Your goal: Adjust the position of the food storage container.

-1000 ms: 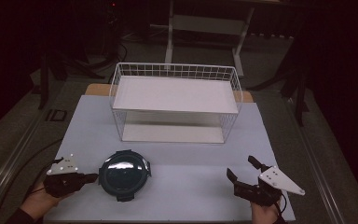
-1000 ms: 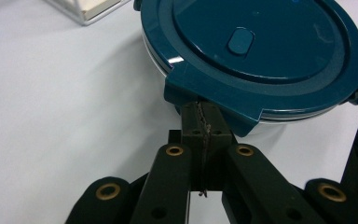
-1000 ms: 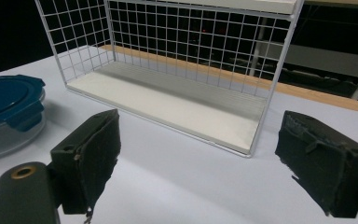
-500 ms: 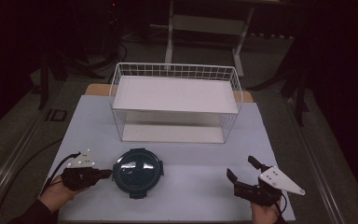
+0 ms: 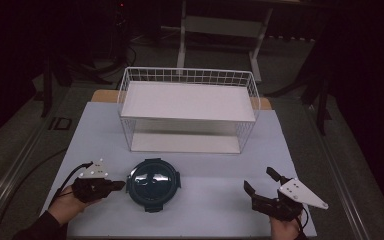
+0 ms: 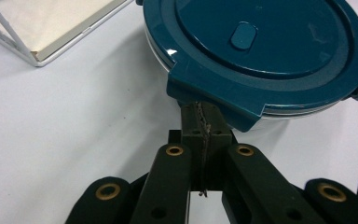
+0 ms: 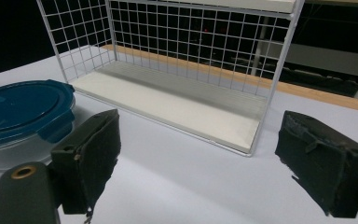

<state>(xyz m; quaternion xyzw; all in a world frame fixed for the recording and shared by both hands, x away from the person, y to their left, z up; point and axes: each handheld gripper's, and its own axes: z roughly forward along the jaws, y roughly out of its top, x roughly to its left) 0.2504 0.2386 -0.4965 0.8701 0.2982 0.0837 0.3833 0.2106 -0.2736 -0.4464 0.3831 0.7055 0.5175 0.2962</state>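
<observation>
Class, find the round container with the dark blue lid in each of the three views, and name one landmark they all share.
High view: container low, left of centre.
Left gripper view: top right, above the shut jaws.
Right gripper view: left edge.
Shared landmark: white wire rack.

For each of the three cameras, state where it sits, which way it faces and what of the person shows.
High view: above the near table edge, looking forward and down; both hands, left hand-held gripper, right hand-held gripper.
Left gripper view: rides the left hand-held gripper, shut jaws meeting a latch tab of the blue-lidded container.
Right gripper view: rides the right hand-held gripper, open jaws facing the wire rack.
All three share the container and rack.
</observation>
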